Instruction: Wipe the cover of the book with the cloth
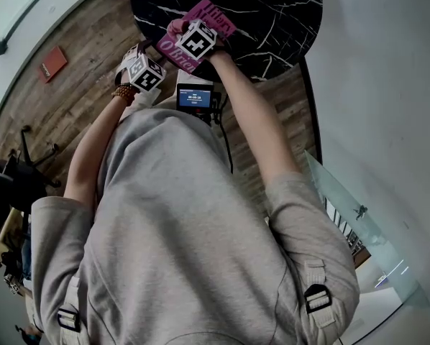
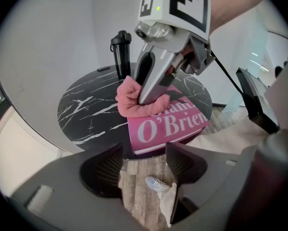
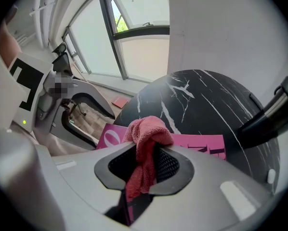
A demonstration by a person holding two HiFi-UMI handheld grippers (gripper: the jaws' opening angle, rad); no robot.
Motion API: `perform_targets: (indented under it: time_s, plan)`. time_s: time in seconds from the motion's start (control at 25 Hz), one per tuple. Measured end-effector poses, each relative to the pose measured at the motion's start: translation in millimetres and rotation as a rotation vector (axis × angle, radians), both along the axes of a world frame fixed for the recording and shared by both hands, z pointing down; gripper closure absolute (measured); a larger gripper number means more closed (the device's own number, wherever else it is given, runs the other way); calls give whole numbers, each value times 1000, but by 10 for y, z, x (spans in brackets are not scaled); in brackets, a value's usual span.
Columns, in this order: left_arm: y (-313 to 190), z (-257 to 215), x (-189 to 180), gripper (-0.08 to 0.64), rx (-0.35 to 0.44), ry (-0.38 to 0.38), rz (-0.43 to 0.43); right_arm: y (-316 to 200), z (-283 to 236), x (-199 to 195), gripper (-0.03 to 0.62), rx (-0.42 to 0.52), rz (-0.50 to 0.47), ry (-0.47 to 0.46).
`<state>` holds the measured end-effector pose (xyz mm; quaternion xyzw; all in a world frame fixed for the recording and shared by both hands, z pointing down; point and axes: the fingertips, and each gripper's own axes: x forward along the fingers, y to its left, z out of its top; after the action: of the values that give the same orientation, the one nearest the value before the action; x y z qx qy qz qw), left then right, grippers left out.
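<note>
Much of the magenta paperback book (image 2: 169,128) is covered in the head view by a marker cube, and its title is partly masked in the left gripper view. The right tool (image 3: 145,170) is clamped on the bunched pink terry cloth (image 3: 146,131), which is pressed onto the book's cover at the edge of the round black marble worktop (image 2: 86,112). The left tool (image 2: 143,166) is held with jaws apart and empty, near the book's edge.

**Right gripper (image 3: 145,170) clamped on cloth (image 3: 146,134), left gripper (image 2: 143,165) agape**

The right gripper points steeply down onto the book (image 2: 168,126), jaws closed on the pink cloth bunched past their tips. The left gripper hangs just short of the book's near edge, jaws wide apart, nothing between them. Left forearm (image 1: 93,149) and right forearm (image 1: 254,121) both reach forward.
</note>
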<state>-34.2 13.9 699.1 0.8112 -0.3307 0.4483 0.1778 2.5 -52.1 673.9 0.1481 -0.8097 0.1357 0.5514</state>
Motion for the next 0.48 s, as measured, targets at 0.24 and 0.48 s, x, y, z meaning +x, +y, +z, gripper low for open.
perform_targets:
  time_s: [0.24,0.48]
  plan:
    - [-4,-4,6,281,-3,-12,13,343,1,-168,495,-24,-40,-26]
    - [15,12,7,284,-25,-27,49,638,-34,-315,494,-80,-83,-88]
